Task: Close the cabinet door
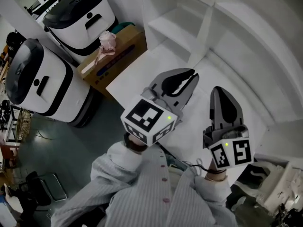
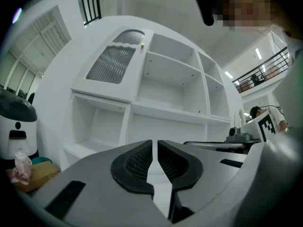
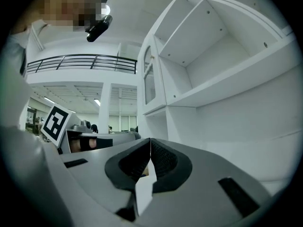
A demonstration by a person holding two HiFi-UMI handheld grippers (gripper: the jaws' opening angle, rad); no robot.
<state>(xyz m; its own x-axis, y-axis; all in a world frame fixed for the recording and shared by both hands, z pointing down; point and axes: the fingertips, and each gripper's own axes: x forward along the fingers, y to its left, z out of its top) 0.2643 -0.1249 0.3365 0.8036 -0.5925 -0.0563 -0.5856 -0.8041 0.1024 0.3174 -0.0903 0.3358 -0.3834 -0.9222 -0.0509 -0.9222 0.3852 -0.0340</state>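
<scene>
left gripper (image 2: pixel 155 145): jaws almost together, a thin slit between the pads, nothing in it.
right gripper (image 3: pixel 150 143): jaws meet at the tips, nothing held.
door (image 2: pixel 111 63): up and to the left of the left gripper, over the top-left bay of the cabinet (image 2: pixel 165 115). From the right gripper it's further left and further off. The head view doesn't reach it.
door state: looks seated over its bay, face in line with the cabinet front in both gripper views. The wide-angle warp is heavy, so I can't rule out a small gap at the knob edge.
stage: fits a door already home, or one a hair short of it.
nearer hand: left, by my read.
axis: tall panel with an arched top, long axis upright.
knob (image 2: pixel 141 45): small and pale, near the door's right edge, so the hinge is probably on the far-left side. Any push would belong at the knob edge, straight into the cabinet face.
materials: white painted panel, smooth and matte, with a ribbed translucent insert. It should be rigid and light on its hinges.
other bays: open-fronted, flat white shelves, square edges.
pads: dark, cross-hatched and curved, set in grey shells.
</scene>
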